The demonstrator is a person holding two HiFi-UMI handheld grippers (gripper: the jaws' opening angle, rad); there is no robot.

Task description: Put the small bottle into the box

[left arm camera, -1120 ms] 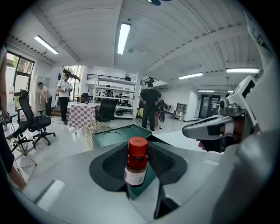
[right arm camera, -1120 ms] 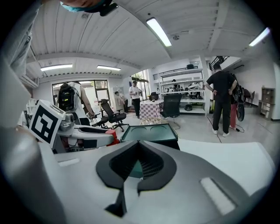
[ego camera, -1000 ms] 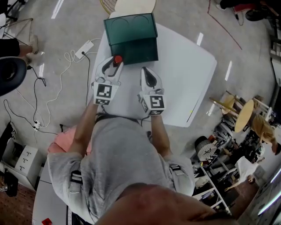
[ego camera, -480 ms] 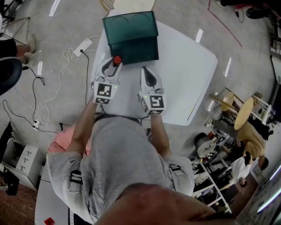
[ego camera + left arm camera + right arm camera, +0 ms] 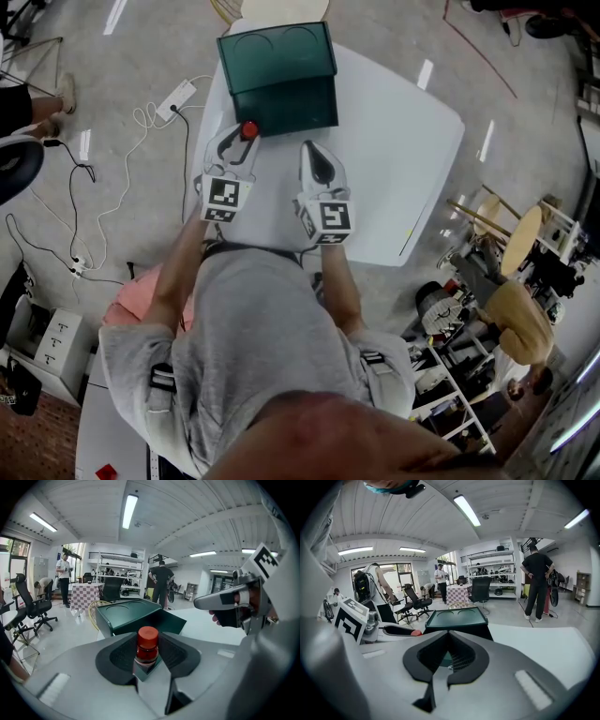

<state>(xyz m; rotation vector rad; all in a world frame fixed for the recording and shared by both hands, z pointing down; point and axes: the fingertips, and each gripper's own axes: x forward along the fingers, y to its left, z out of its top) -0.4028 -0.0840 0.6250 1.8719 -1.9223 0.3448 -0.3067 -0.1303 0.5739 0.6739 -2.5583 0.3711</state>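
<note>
A small bottle (image 5: 249, 129) with a red cap (image 5: 147, 637) is clamped upright in my left gripper (image 5: 246, 137), just in front of the dark green box (image 5: 292, 101). The box's lid (image 5: 277, 58) stands open at the far side. In the left gripper view the bottle (image 5: 146, 652) sits between the black pads (image 5: 121, 657), with the box (image 5: 133, 616) beyond it. My right gripper (image 5: 315, 156) hovers beside the left one, shut and empty. In the right gripper view the box (image 5: 457, 618) lies straight ahead and the left gripper (image 5: 393, 630) is at the left.
The white table (image 5: 394, 159) carries the box at its far left. Cables and a power strip (image 5: 178, 103) lie on the floor to the left. Shelving and stools (image 5: 511, 239) crowd the right. People stand in the background (image 5: 536, 581).
Both grippers and the bottle keep their places. Only people and chairs at the edges of the head view have shifted.
</note>
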